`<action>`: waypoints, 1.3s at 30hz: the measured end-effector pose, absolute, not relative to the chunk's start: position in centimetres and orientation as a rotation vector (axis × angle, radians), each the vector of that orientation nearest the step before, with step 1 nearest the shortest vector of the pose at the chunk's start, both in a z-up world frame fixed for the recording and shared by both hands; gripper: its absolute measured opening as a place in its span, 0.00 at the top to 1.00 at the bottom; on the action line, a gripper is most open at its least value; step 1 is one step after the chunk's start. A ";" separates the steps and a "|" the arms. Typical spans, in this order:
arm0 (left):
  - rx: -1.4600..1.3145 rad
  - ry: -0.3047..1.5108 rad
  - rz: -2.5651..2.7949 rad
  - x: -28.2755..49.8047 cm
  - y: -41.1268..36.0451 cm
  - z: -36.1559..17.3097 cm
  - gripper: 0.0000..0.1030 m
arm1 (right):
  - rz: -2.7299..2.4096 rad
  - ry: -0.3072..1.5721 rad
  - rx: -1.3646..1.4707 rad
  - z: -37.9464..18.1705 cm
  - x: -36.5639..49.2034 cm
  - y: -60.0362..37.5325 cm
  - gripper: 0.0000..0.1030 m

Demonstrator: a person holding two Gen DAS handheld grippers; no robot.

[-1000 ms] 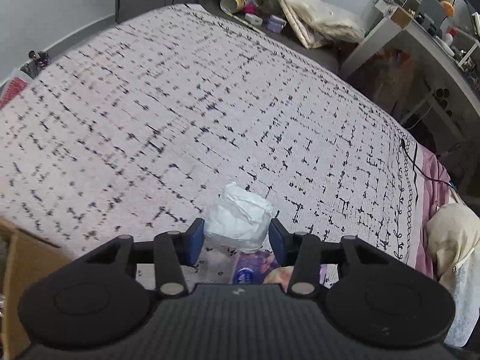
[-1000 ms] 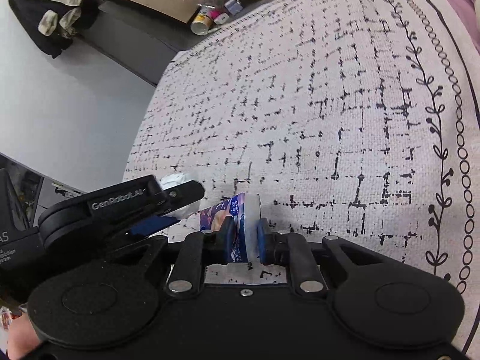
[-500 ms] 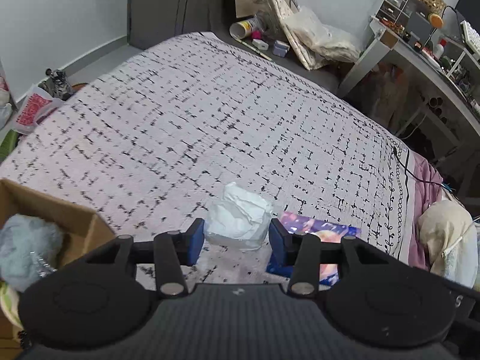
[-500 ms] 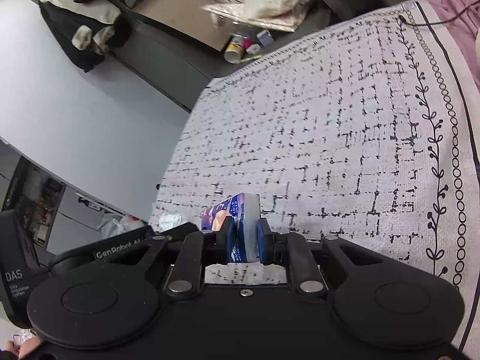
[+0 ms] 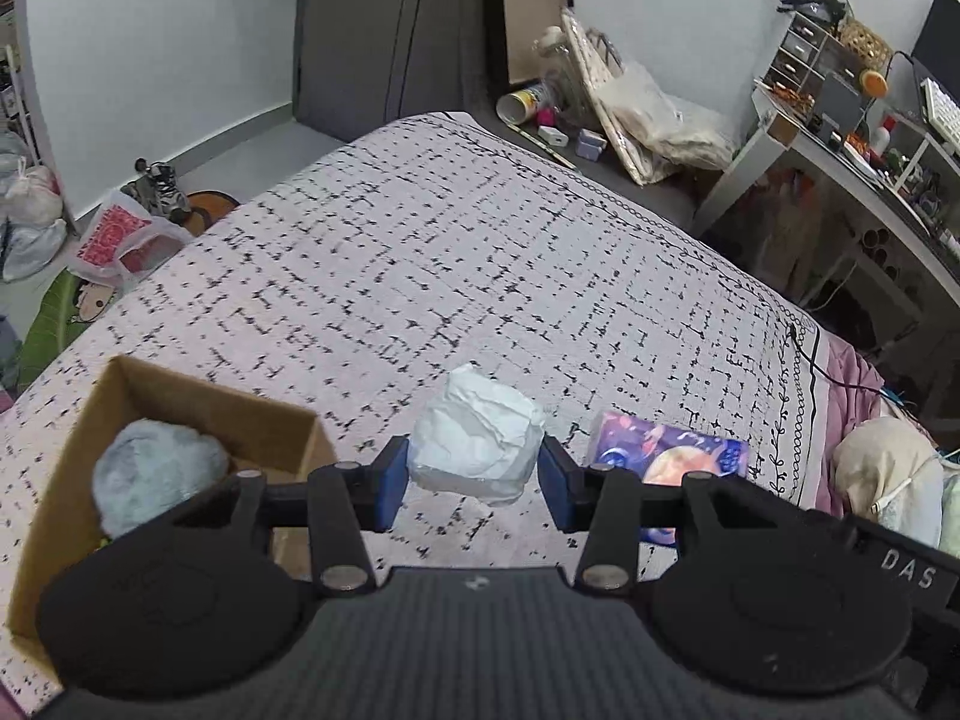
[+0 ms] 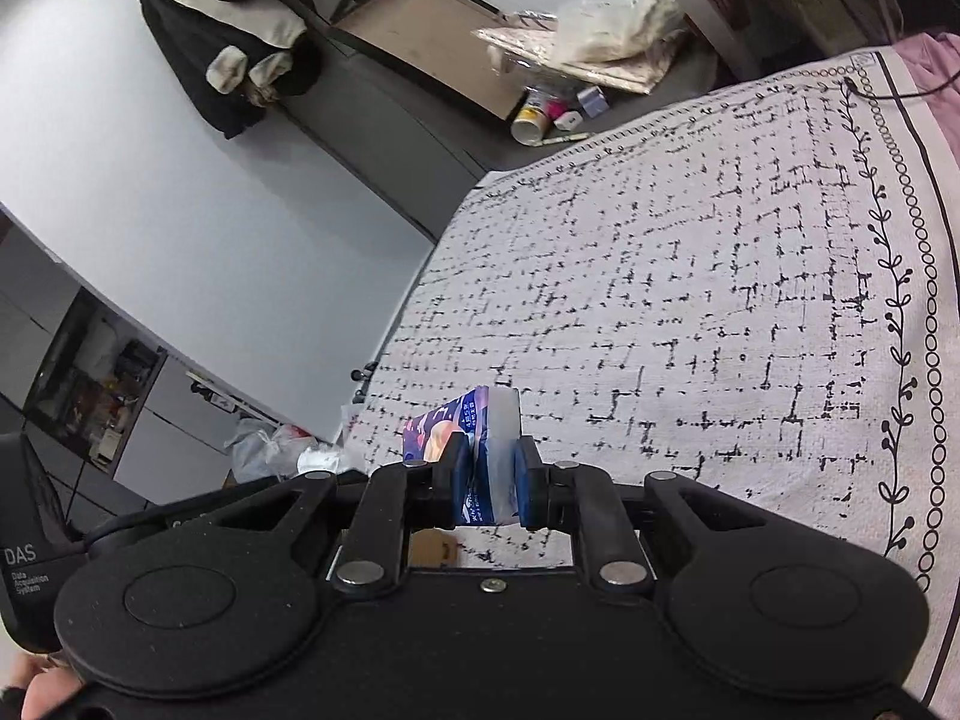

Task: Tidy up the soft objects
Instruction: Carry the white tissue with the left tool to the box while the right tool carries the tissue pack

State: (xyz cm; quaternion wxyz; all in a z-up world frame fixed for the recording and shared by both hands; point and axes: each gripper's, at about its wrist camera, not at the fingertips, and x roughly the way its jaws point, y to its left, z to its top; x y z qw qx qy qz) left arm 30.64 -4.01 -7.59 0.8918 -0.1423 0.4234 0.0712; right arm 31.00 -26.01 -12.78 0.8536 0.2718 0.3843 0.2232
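Observation:
My left gripper [image 5: 474, 483] is shut on a white crumpled tissue wad [image 5: 477, 441], held up above the patterned bedspread [image 5: 420, 276]. My right gripper [image 6: 487, 480] is shut on a purple and orange printed tissue pack [image 6: 474, 438], also lifted off the bed. That same tissue pack [image 5: 666, 456] shows in the left wrist view, just right of the wad. An open cardboard box [image 5: 150, 414] sits at lower left on the bed, with a grey-blue fluffy soft thing [image 5: 156, 483] inside it.
A desk [image 5: 852, 168] crowded with small items stands at the right. Bags and a cup lie beyond the bed's far end [image 5: 600, 114]. Plastic bags [image 5: 114, 240] sit on the floor at left. A cream cloth bundle [image 5: 882, 474] lies at the bed's right edge.
Both grippers rose from the bed with their loads and pulled back. The cardboard box with the fluffy thing came into the left wrist view, and the tissue pack now shows beside the wad.

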 end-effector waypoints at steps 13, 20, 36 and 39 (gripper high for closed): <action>-0.318 0.842 0.188 26.8 -1.0 -5.5 0.56 | 0.481 0.752 0.565 -10.7 28.3 -25.6 0.84; -0.341 0.820 0.201 24.8 0.8 -4.5 0.56 | 0.498 0.733 0.530 -9.7 27.1 -24.4 0.84; -0.412 0.844 0.262 21.8 6.3 -6.0 0.56 | 0.552 0.766 0.394 -9.5 24.9 -18.7 0.84; -0.425 0.856 0.269 21.7 7.4 -6.8 0.56 | 0.552 0.780 0.370 -9.8 25.0 -17.5 0.84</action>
